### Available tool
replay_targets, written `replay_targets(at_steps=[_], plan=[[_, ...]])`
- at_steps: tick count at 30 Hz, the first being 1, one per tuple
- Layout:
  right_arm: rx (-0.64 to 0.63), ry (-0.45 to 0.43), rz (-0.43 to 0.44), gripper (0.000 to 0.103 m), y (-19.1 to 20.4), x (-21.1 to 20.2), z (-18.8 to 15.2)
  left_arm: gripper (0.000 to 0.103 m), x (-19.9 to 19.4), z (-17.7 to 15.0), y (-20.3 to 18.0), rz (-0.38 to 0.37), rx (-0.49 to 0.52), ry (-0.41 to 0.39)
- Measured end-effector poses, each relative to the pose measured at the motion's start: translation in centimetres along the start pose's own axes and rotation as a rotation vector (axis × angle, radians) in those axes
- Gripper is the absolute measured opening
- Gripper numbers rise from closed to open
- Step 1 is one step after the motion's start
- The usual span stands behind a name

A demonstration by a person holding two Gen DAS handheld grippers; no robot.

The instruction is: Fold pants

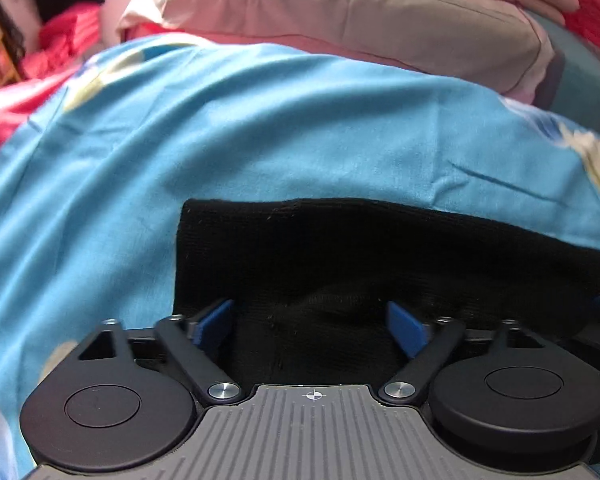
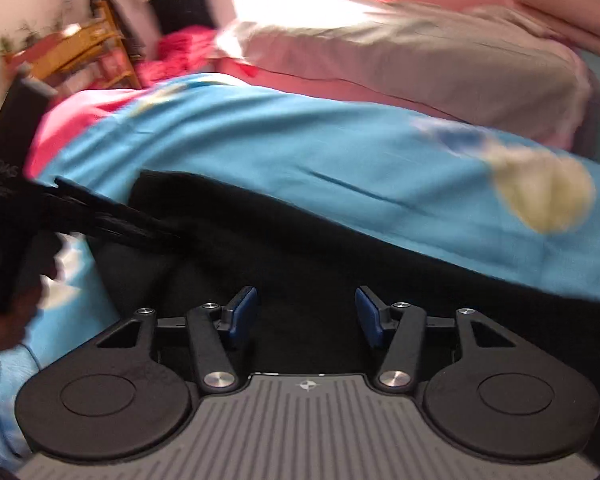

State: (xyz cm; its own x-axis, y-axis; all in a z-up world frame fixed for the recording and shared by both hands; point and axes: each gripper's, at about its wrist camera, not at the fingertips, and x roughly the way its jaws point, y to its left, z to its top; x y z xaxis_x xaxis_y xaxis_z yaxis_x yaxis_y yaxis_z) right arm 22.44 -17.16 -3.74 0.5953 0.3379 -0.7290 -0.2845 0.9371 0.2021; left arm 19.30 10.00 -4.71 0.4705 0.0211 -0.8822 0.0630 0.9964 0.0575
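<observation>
Pants (image 1: 340, 264), black, flat on blue bedsheet (image 1: 260, 128), straight folded edge at 12 o'clock. Partly folded, judged; final fold outstanding. Left gripper (image 1: 311, 324) and right gripper (image 2: 306, 312) fingers parted over cloth, gripping nothing. Pillow (image 1: 380, 20) beyond.

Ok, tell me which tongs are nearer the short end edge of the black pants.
Left. The left tongs hover over the pants right beside that end edge; the right tongs sit farther along the pants, away from it.
</observation>
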Motion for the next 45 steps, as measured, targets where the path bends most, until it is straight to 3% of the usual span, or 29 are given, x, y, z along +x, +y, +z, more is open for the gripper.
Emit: replay_targets(at_steps=[1,2,3,4,5,6,8,11,13,14,15,17,18,20,25,28,29,30,31,32,34,35,36,40,43,44,45], plan=[[0.050,-0.017,-0.089,0.053,-2.2,-0.5,-0.2,0.103,0.1,0.0,-0.1,0.005,0.005,0.001],[0.119,-0.040,-0.188,0.025,-4.9,-1.3,-0.4,0.103,0.0,0.0,-0.1,0.005,0.006,0.001],[0.180,-0.057,-0.220,0.021,-6.8,-2.3,-0.6,0.103,0.1,-0.1,-0.1,0.005,0.007,0.001],[0.231,-0.076,-0.217,0.029,-8.1,-3.3,-0.6,0.103,0.1,-0.1,0.0,0.008,0.007,0.001],[0.238,-0.103,-0.226,0.050,-8.5,-4.4,-0.6,0.103,0.2,-0.1,-0.2,0.012,0.009,0.002],[0.199,-0.132,-0.224,0.064,-8.1,-5.2,-0.8,0.103,0.3,-0.3,-0.2,0.019,0.012,0.002],[0.093,-0.134,-0.160,0.063,-6.4,-5.7,-1.4,0.103,0.6,-0.2,-0.5,0.046,0.017,0.006],[0.021,-0.064,-0.054,0.058,-6.0,-4.9,-3.2,0.103,0.6,-0.3,-0.6,0.063,0.007,0.008],[0.029,-0.066,-0.109,0.034,-8.1,-5.3,-4.2,0.103,0.4,-0.3,-0.6,0.062,0.011,0.007],[0.085,-0.089,-0.087,0.011,-10.3,-6.1,-4.6,0.103,0.5,-0.3,-0.5,0.063,0.013,0.009],[0.161,-0.106,-0.103,0.015,-12.0,-6.9,-4.8,0.103,0.5,-0.2,-0.5,0.067,0.011,0.013],[0.309,-0.176,-0.255,0.022,-15.3,-9.6,-4.9,0.103,0.2,0.0,-0.6,0.073,-0.006,0.023],[0.350,-0.217,-0.275,0.042,-16.2,-10.7,-5.1,0.103,-0.2,0.2,-0.7,0.077,-0.025,0.027],[0.324,-0.244,-0.284,0.059,-15.9,-11.8,-5.2,0.103,-1.1,0.3,-1.3,0.064,-0.060,0.023],[0.116,-0.138,-0.221,0.056,-13.9,-9.6,-5.9,0.103,-1.8,0.5,-4.8,-0.007,-0.059,-0.001],[0.171,-0.157,-0.275,0.052,-17.9,-10.7,-6.8,0.103,-0.1,0.2,-6.6,0.027,-0.013,0.028],[0.243,-0.192,-0.222,0.029,-20.2,-11.9,-7.3,0.103,0.4,0.1,-6.6,0.028,-0.014,0.032],[0.312,-0.215,-0.253,0.004,-22.0,-12.9,-7.6,0.103,0.4,0.0,-6.6,0.025,-0.019,0.028],[0.359,-0.212,-0.338,0.003,-23.6,-13.8,-7.7,0.103,0.3,0.0,-6.6,0.025,-0.018,0.028],[0.414,-0.225,-0.403,0.004,-25.2,-15.1,-7.9,0.103,0.3,0.0,-6.7,0.026,-0.012,0.028],[0.505,-0.287,-0.469,0.037,-26.9,-17.9,-8.6,0.103,0.3,-0.2,-6.6,0.023,-0.003,0.024],[0.514,-0.308,-0.518,0.058,-27.1,-18.9,-8.9,0.103,0.4,-0.2,-6.6,0.023,-0.005,0.023],[0.517,-0.327,-0.570,0.063,-27.1,-19.6,-9.2,0.103,0.4,-0.1,-6.6,0.026,-0.008,0.025],[0.574,-0.315,-0.671,0.061,-30.0,-19.8,-10.2,0.103,0.6,0.1,-6.9,0.047,-0.015,0.028],[0.570,-0.278,-0.688,0.046,-32.8,-18.2,-10.0,0.103,0.6,0.0,-7.1,0.057,-0.011,0.024],[0.552,-0.272,-0.673,0.034,-33.6,-17.9,-9.8,0.103,0.6,-0.1,-7.1,0.060,-0.009,0.024],[0.542,-0.273,-0.658,0.011,-34.4,-18.0,-9.8,0.103,0.5,-0.1,-7.2,0.063,-0.007,0.025]])
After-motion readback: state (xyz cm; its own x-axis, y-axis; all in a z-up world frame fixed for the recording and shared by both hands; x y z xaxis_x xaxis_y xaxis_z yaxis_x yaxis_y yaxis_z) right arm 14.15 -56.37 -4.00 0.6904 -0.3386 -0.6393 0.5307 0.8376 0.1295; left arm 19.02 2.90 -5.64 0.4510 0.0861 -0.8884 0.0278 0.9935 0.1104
